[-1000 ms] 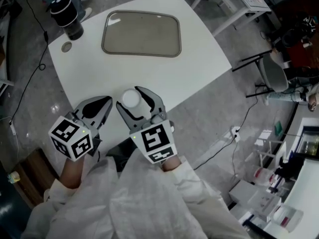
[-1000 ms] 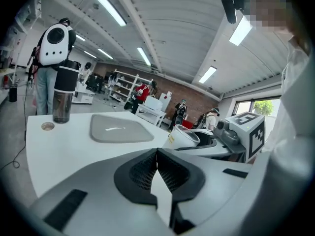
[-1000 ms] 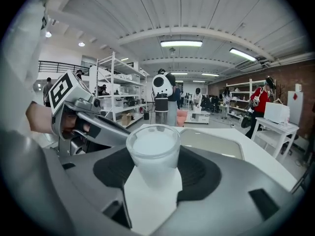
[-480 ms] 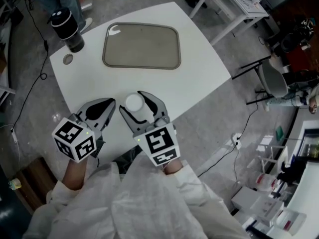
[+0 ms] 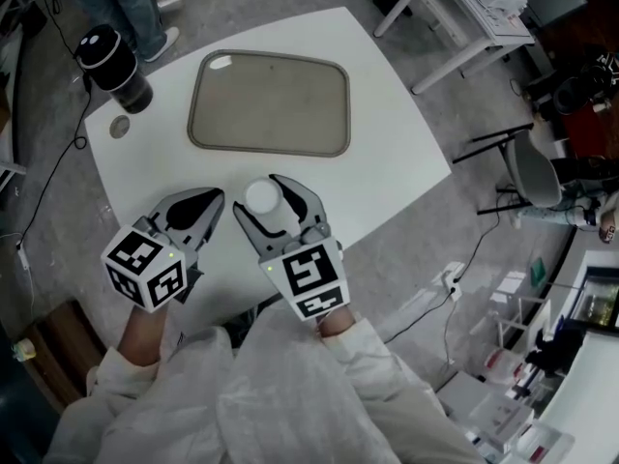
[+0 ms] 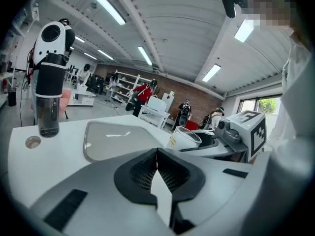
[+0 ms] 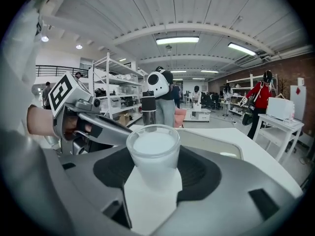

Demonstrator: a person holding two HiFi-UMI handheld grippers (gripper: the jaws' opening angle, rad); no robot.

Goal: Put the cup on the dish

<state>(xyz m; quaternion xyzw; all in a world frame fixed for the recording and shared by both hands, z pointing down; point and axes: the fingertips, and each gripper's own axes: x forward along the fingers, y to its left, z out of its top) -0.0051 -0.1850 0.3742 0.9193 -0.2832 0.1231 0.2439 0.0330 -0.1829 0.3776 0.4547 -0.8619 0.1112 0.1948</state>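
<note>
A small white cup [image 5: 261,197] sits between the jaws of my right gripper [image 5: 263,203], which is shut on it, over the near part of the white table [image 5: 387,133]. In the right gripper view the cup [image 7: 153,154] stands upright and centred between the dark pads. The dish, a grey rounded tray [image 5: 269,102], lies flat and bare just beyond the cup. My left gripper [image 5: 208,201] is beside the right one on its left, shut with nothing in it. From the left gripper view I see the cup [image 6: 183,139] to the right and the tray [image 6: 113,136] ahead.
A dark bottle with a black-and-white cap [image 5: 111,56] stands at the table's far left corner, with a small round disc [image 5: 119,127] next to it. The table's right edge drops to a floor with cables, a chair and other tables.
The tray and bottle now appear lower in the head view, and the gap between cup and tray has shrunk. Both grippers keep their states.
</note>
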